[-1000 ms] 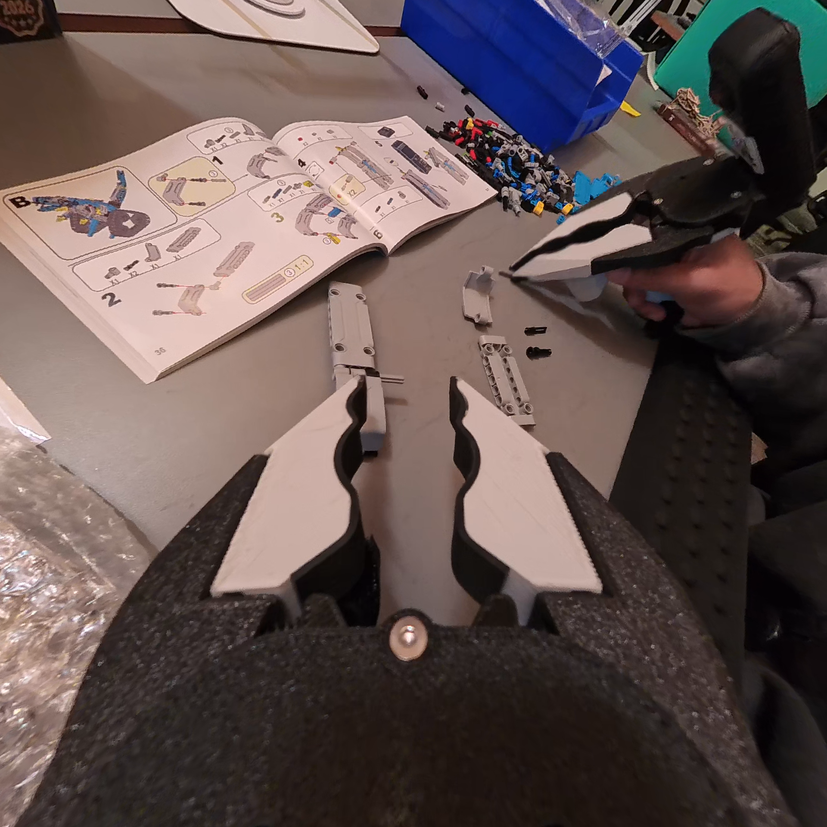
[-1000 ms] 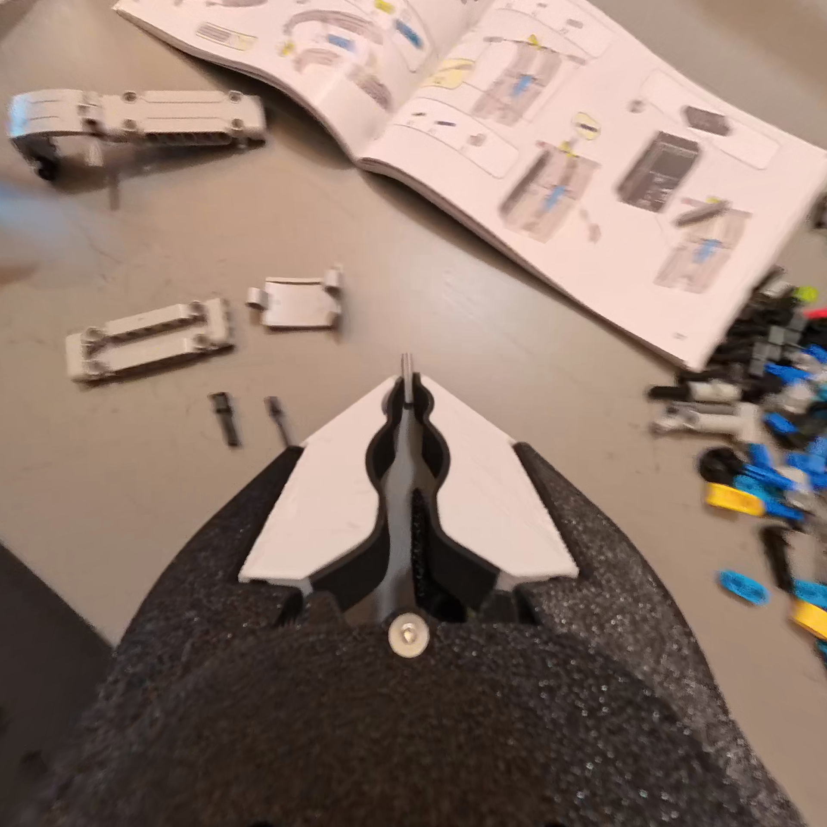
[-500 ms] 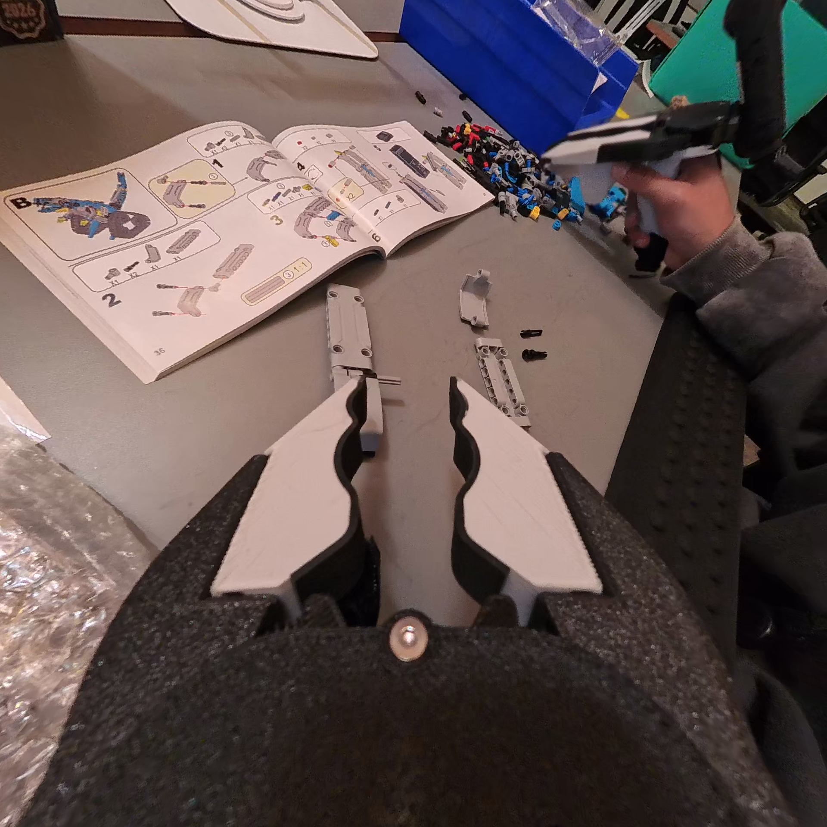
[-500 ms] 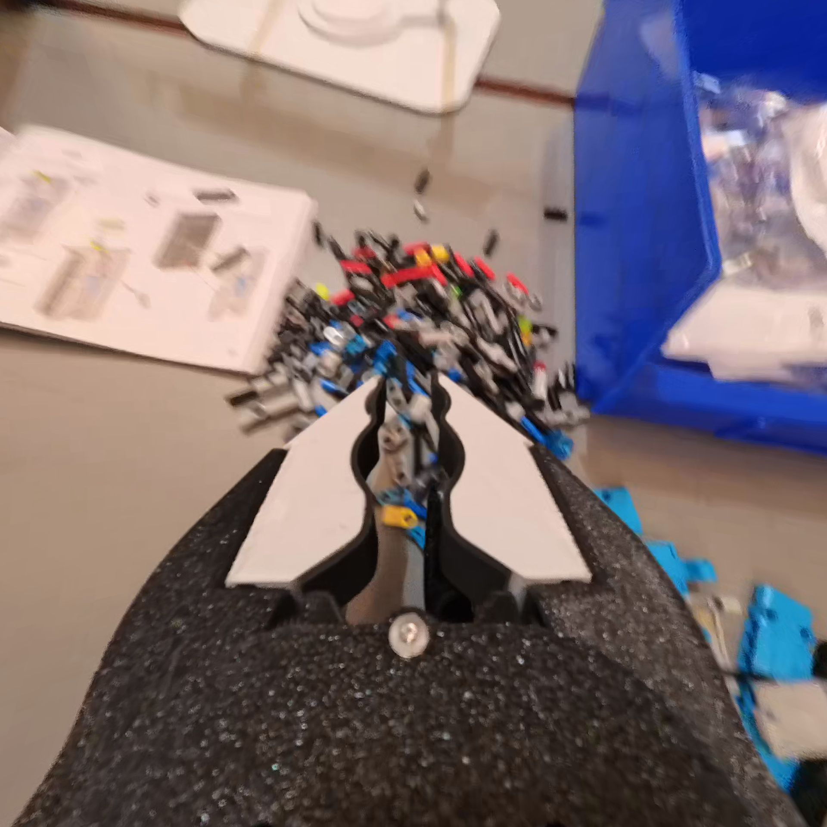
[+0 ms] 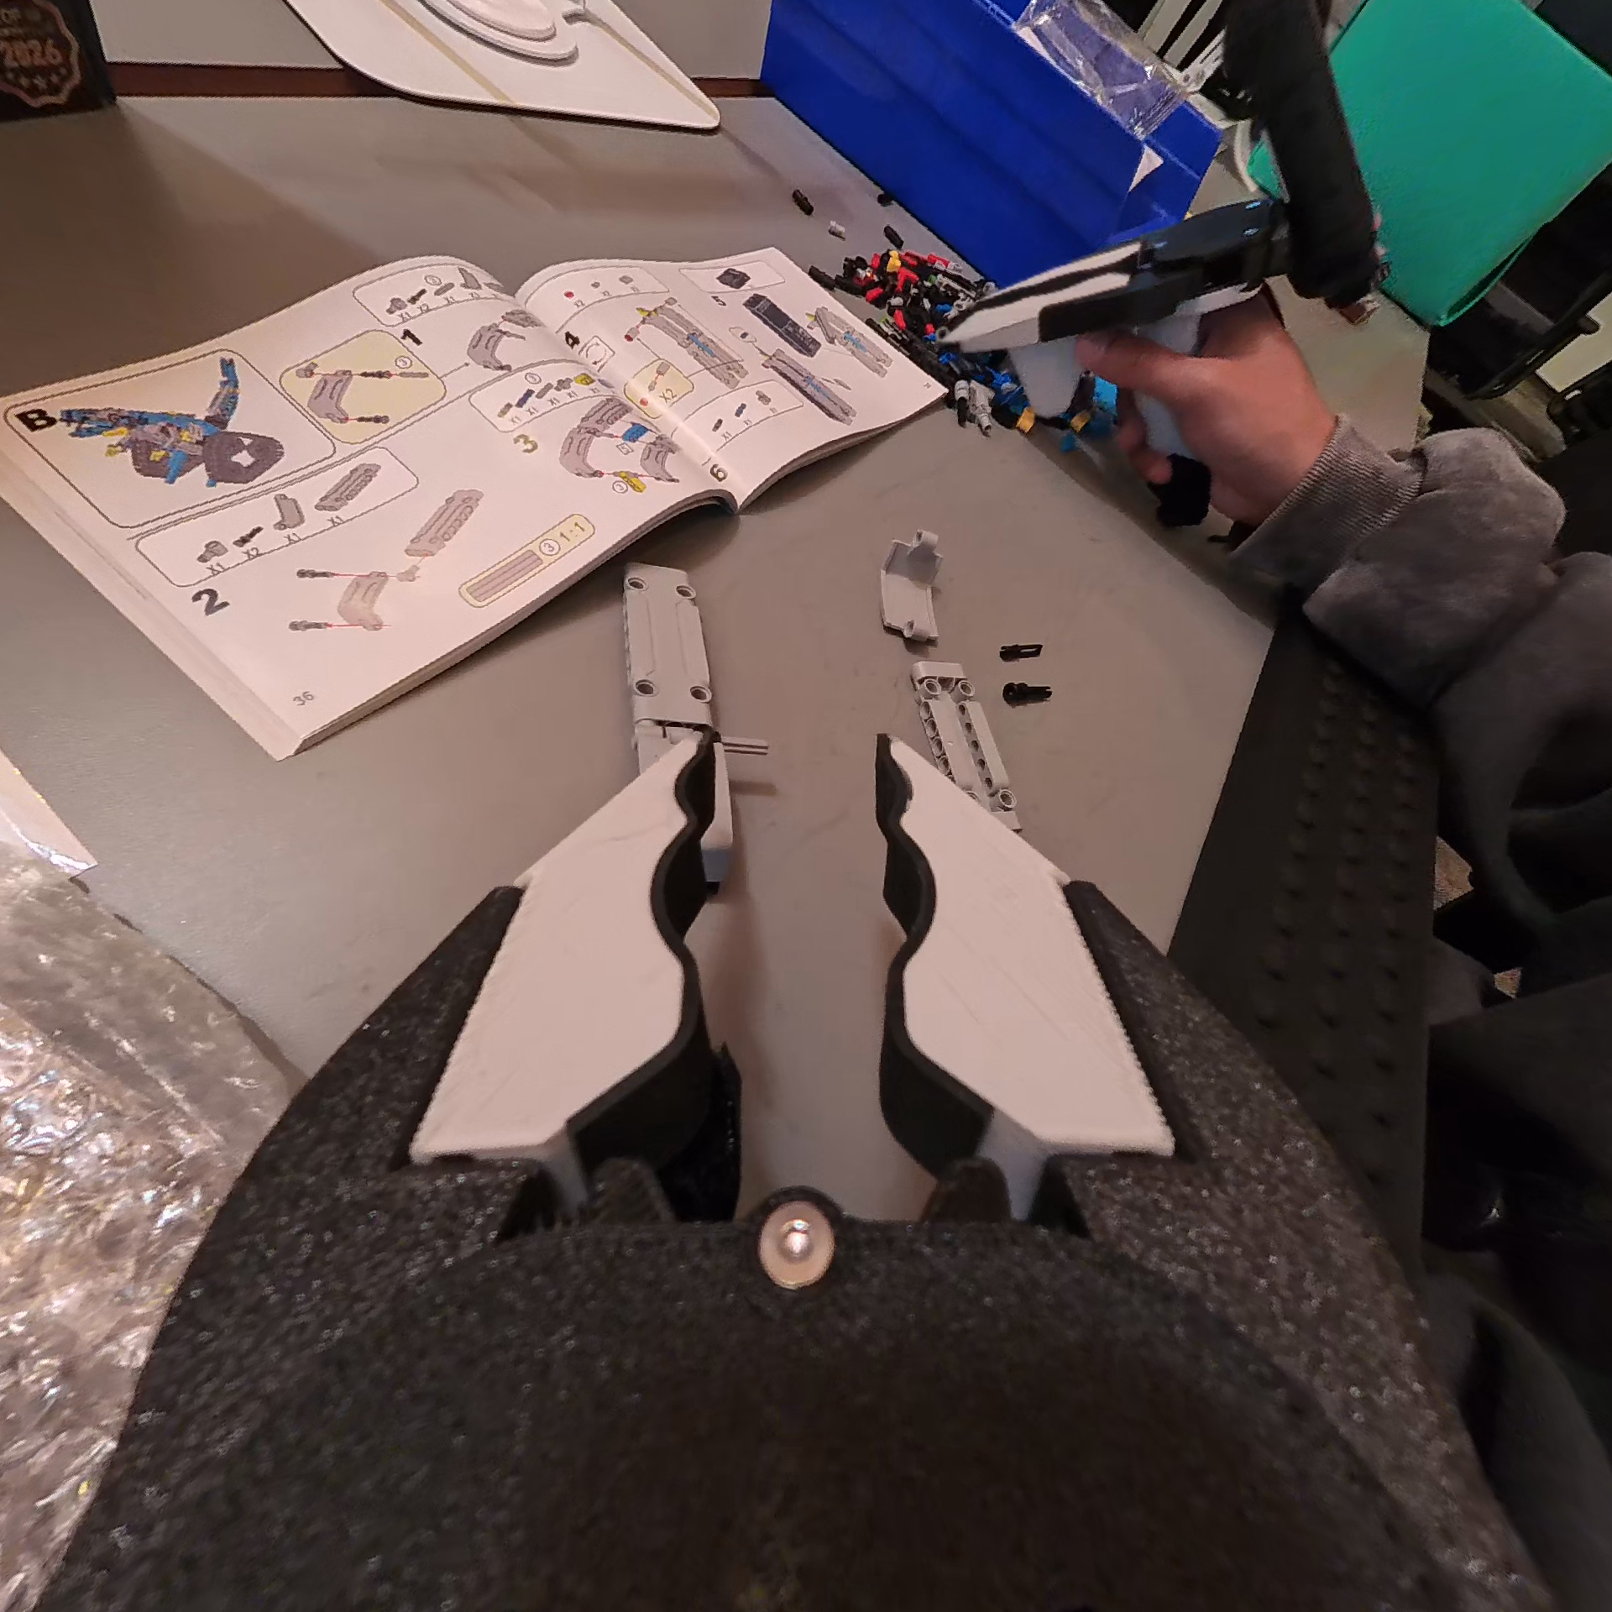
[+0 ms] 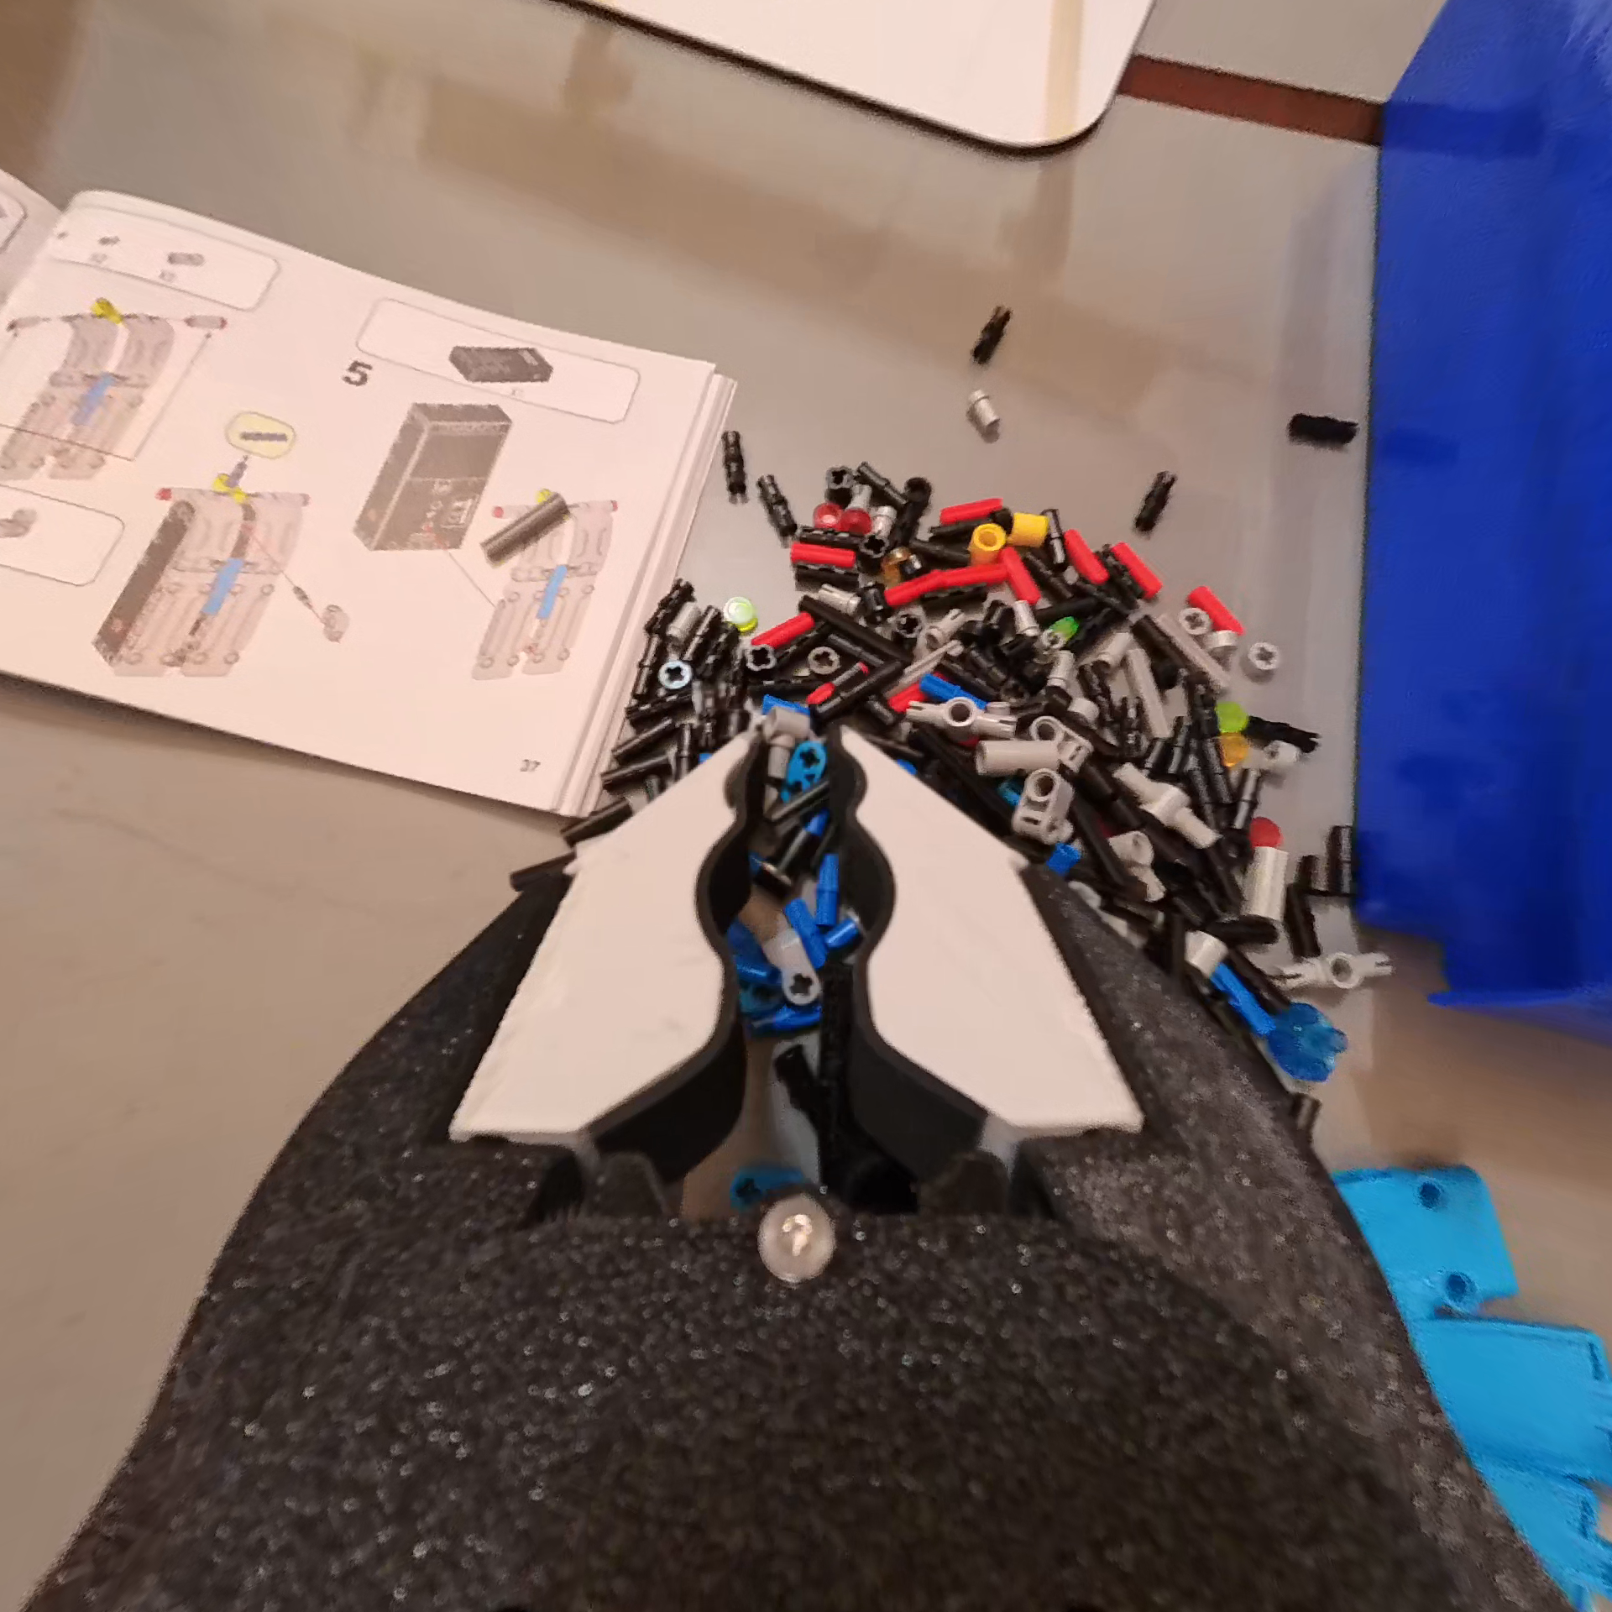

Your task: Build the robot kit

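Left gripper (image 5: pixel 795 759): jaws spread wide, empty, low centre of frame over grey table (image 5: pixel 262 829); long grey beam assembly (image 5: pixel 670 663) beside left tip; open instruction booklet (image 5: pixel 419 454) upper left. Right gripper (image 6: pixel 792 741): jaws narrowly parted, gripping nothing, centre frame above pile of small pins and connectors (image 6: pixel 1003 680); blue bin (image 6: pixel 1500 523) at right edge.

Grey matte table (image 5: pixel 218 890) with soft reflections of overhead light on its far part. A dark brown strip (image 6: pixel 1256 96) borders the table's far edge. At the near right, a black dotted mat (image 5: pixel 1308 872) runs along the table's edge. Far right, a teal panel (image 5: pixel 1483 148) stands beyond the table, with dark furniture legs (image 5: pixel 1535 349) beside it.
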Available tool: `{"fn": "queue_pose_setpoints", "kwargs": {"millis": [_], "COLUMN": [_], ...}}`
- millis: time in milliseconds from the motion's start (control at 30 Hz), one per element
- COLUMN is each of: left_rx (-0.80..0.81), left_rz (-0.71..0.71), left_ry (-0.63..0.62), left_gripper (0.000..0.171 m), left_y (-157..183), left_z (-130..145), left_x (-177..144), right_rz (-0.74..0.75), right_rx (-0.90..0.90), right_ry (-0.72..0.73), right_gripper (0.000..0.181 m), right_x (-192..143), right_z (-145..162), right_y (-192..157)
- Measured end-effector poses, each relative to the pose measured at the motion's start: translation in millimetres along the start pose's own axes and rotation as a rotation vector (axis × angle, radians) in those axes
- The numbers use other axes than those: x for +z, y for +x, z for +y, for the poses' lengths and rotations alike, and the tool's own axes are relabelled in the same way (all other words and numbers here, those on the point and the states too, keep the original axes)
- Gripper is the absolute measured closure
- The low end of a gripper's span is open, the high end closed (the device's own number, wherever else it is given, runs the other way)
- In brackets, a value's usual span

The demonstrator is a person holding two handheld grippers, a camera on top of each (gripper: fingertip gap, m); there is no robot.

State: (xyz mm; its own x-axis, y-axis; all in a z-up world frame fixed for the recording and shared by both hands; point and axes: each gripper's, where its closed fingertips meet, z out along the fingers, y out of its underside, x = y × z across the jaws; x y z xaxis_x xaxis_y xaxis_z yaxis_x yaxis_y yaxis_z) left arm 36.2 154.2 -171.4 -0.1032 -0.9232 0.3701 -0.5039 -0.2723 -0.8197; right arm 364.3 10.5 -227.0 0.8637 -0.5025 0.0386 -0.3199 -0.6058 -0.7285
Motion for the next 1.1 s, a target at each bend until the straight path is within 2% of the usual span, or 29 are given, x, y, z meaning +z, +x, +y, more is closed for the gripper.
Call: {"fn": "queue_pose_setpoints", "kwargs": {"millis": [100,233,267,333,400,467,533,733,800,967,1033,1100], "left_rx": [0.003,0.003,0.004,0.004,0.001,-0.004,-0.007,-0.013,-0.022,-0.043,-0.056,-0.059], "left_rz": [-0.004,-0.009,-0.01,-0.014,-0.015,-0.015,-0.017,-0.019,-0.013,-0.006,0.006,0.011], "left_ry": [0.004,0.004,0.004,0.003,0.004,0.004,0.001,-0.003,-0.003,-0.012,-0.008,-0.004], "left_gripper": [0.136,0.136,0.136,0.136,0.136,0.136,0.136,0.136,0.136,0.136,0.136,0.136], "left_y": [0,-1,-1,-2,-3,-4,-5,-6,-6,-9,-8,-8], "left_z": [-1,-1,-1,-1,-1,-1,0,1,2,4,3,2], "left_x": [-1,-1,-1,-1,-1,0,0,1,1,3,2,2], "right_rz": [0.004,-0.024,-0.093,-0.376,-0.828,-1.175,-1.292,-1.452,-1.399,-0.893,-0.793,-0.763], "right_rx": [-0.04,-0.019,0.016,0.12,0.281,0.45,0.512,0.414,0.35,-0.159,-0.299,-0.392], "right_ry": [-0.012,0.09,0.135,0.267,0.423,0.47,0.483,0.433,0.366,0.15,0.098,0.063], "right_gripper": [0.175,0.175,0.175,0.175,0.175,0.175,0.175,0.175,0.175,0.175,0.175,0.174], "right_x": [-1,-18,-25,-49,-99,-137,-148,-172,-162,-91,-78,-74], "right_z": [1,-17,-24,-45,-70,-82,-85,-78,-67,-5,13,26], "right_y": [-2,0,-7,-36,-73,-84,-87,-119,-134,-166,-171,-176]}}
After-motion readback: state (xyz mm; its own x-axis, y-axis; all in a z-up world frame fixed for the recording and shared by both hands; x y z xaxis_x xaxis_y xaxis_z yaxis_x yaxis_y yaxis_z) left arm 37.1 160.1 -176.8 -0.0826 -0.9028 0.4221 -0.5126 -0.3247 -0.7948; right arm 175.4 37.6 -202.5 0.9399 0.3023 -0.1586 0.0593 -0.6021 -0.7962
